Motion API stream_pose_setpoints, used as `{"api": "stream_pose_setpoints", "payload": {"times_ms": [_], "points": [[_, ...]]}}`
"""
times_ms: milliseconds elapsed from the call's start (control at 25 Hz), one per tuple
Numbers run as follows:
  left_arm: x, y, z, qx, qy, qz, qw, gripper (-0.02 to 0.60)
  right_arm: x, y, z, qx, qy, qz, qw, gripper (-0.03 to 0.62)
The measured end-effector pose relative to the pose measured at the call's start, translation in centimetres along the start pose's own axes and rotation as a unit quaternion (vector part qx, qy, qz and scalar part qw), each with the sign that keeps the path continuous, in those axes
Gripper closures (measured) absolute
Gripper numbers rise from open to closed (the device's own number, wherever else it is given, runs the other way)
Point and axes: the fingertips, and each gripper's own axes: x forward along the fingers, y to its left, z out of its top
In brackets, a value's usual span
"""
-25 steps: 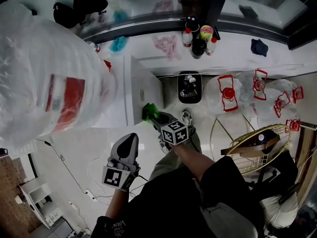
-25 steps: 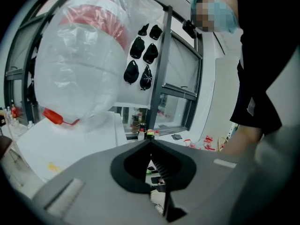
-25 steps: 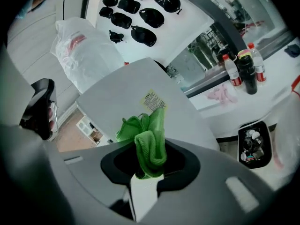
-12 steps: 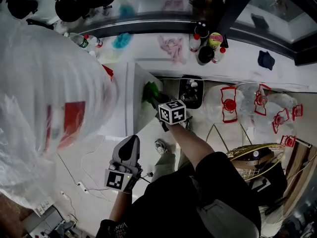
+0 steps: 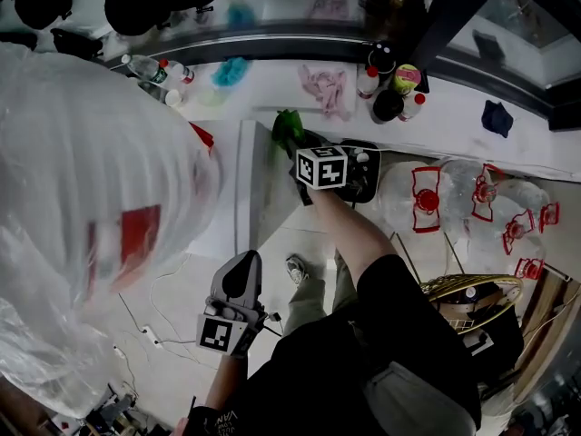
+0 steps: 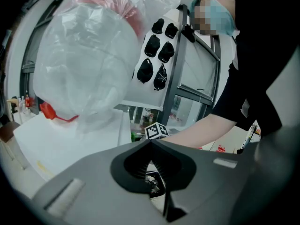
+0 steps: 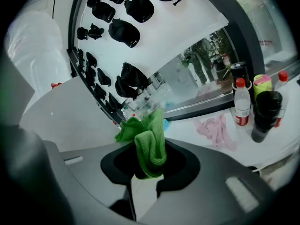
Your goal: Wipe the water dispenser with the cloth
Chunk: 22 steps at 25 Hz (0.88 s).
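Water dispenser [image 5: 259,189] | right gripper [image 7: 149,168] pinching green cloth [image 7: 151,149] at its top | left gripper [image 6: 150,145] pressed together

Overhead view, close gripper views, cloth [image 5: 287,131] shared

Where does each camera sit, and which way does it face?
Head view: on the person's head, steeply down at the water dispenser; both arms, left gripper, right gripper show.
Left gripper view: on that gripper, past shut jaws toward the bagged water bottle; right forearm shows.
Right gripper view: on that gripper, along jaws clamping the green cloth.
Shared: head and right gripper views show that cloth.
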Motion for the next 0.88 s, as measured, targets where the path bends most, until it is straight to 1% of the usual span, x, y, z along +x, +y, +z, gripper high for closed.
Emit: {"api": "stream_pose_setpoints", "payload": {"times_ms": [160,360,480,600,720,880], "points": [[-0.1,0.1,0.3,0.005,0.001,-0.008,1.0,0.58,-1.2,-0.4,-0.2,0.009,-0.012,-0.009,1.0,0.494],[-0.4,-0.4,0.3,0.023,0.007,-0.034,0.9991,0.58,-5.2,-0.1,-3.4,0.016,-0.026,-0.016,0.999,0.494],[-0.5,-1.2,0.1,0.036,0.009,-0.054,0.9979,0.58,-8.4,0.4,-6.7,0.011,-0.023,-0.013,1.0,0.494],[-0.6,-2.3,-0.3,0.053,0.016,-0.076,0.9956,0.58,-11.4,1.5,-11.0,0.006,-0.005,-0.002,1.0,0.494],[-0.7,-3.2,-0.7,0.07,0.023,-0.099,0.9924,0.58,-13.5,2.8,-15.2,0.018,0.009,0.008,1.0,0.494],[-1.3,-4.0,-1.5,0.088,0.028,-0.119,0.9886,0.58,-15.2,4.9,-19.7,0.031,0.025,0.027,0.999,0.494]]}}
